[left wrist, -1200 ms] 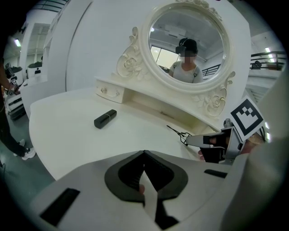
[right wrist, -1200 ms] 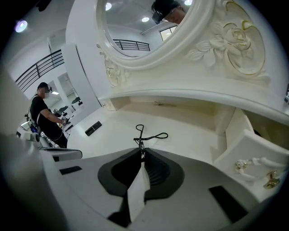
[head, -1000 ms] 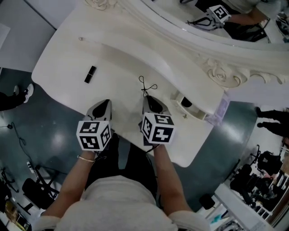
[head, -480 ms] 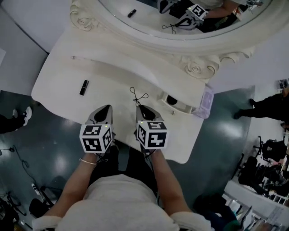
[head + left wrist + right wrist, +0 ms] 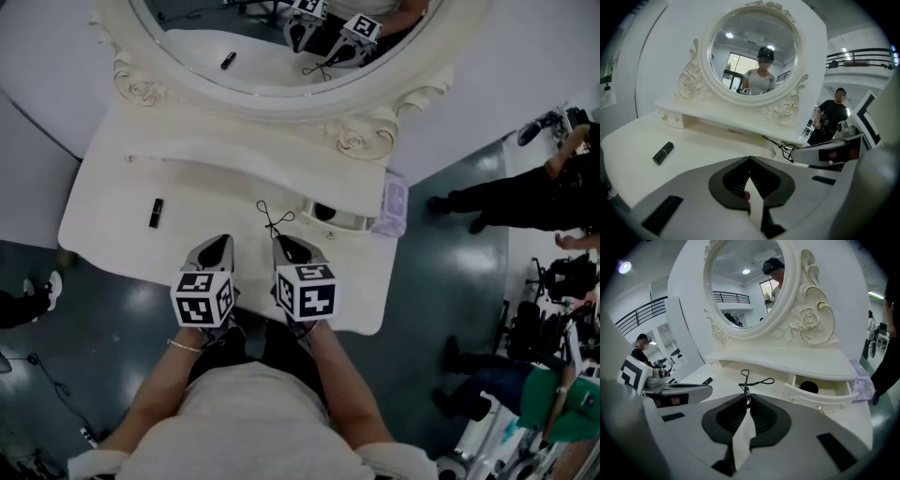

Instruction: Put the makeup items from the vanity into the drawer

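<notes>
On white vanity (image 5: 112, 225), drawer (image 5: 815, 399) open — eyelash curler (image 5: 746, 387) clamped in right gripper (image 5: 747, 397), undelivered; lipstick (image 5: 663, 153) untouched — left gripper (image 5: 749, 157) closed, empty.

Bright, even indoor light, soft shadows; gripper views heavily fisheyed with dark corners; ceiling lamps (image 5: 729, 35) glint in the mirror (image 5: 740, 70).
</notes>
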The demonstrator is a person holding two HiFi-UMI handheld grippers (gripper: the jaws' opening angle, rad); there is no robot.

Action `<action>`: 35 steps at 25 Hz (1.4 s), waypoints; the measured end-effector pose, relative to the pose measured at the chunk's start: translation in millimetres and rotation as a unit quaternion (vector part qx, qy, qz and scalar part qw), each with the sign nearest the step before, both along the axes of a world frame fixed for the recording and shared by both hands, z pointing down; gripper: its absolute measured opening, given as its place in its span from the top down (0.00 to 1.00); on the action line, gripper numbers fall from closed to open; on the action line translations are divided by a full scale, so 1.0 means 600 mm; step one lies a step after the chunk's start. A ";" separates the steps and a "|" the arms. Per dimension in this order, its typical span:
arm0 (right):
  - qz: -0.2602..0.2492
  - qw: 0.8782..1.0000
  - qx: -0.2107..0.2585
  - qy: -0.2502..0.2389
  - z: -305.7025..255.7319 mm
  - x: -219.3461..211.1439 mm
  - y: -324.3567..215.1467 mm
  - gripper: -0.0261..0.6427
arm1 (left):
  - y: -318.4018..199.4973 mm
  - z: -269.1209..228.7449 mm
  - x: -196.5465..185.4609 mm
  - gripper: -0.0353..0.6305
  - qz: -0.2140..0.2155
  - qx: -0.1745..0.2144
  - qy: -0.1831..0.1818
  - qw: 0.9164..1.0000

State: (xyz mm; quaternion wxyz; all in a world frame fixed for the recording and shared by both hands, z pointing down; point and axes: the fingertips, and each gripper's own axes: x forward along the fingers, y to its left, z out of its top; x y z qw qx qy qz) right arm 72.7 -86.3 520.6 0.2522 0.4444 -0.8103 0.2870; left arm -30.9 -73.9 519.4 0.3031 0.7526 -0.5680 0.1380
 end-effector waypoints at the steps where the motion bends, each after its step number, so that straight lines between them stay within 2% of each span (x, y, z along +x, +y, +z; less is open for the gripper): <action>1: 0.005 1.000 0.001 0.001 -0.003 0.009 0.001 0.91 | -0.003 -0.003 0.009 0.94 0.006 0.002 0.001 1.000; 16: 0.076 0.997 0.006 0.020 -0.025 0.128 0.014 0.91 | -0.023 -0.024 0.126 0.94 0.095 0.017 0.003 0.995; 27: 0.094 0.995 -0.009 0.028 -0.018 0.170 0.025 0.91 | -0.021 -0.019 0.171 0.94 0.126 0.012 0.002 0.992; 35: 0.094 0.994 -0.046 0.029 -0.009 0.189 0.015 0.91 | -0.029 -0.016 0.186 0.94 0.133 0.009 0.003 0.991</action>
